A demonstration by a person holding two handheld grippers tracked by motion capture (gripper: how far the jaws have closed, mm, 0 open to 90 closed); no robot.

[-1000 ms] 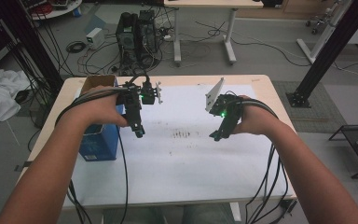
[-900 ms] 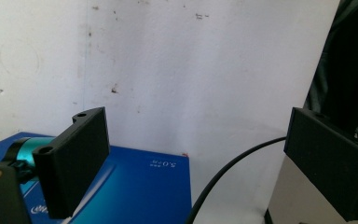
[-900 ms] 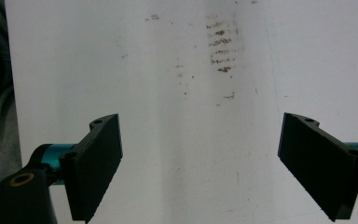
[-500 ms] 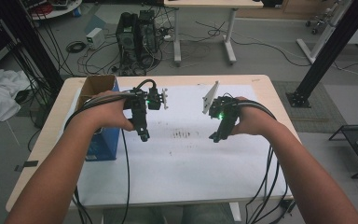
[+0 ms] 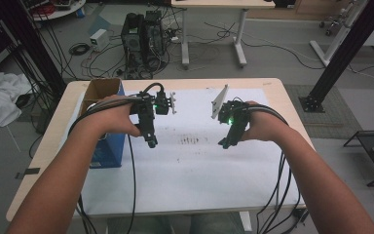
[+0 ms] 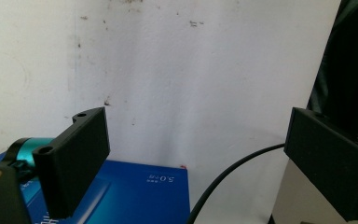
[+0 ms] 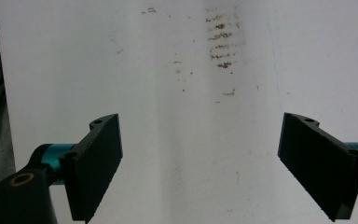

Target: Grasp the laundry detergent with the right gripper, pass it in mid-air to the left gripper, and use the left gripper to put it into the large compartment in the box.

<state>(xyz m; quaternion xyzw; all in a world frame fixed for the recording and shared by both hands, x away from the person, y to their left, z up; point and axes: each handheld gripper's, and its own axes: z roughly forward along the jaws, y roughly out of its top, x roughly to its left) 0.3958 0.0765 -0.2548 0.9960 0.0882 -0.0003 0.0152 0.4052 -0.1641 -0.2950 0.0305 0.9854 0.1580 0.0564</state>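
both grippers, left gripper [image 5: 151, 141] and right gripper [image 5: 225, 142], wide apart-jawed, tilted down over white sheet [image 5: 190, 170]

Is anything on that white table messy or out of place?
Yes, mildly: the white sheet is dirty. A patch of small dark smudges sits between the two hand-held grippers, with a few specks nearby. The blue box stands at the sheet's left edge. Nothing looks spilled or broken.
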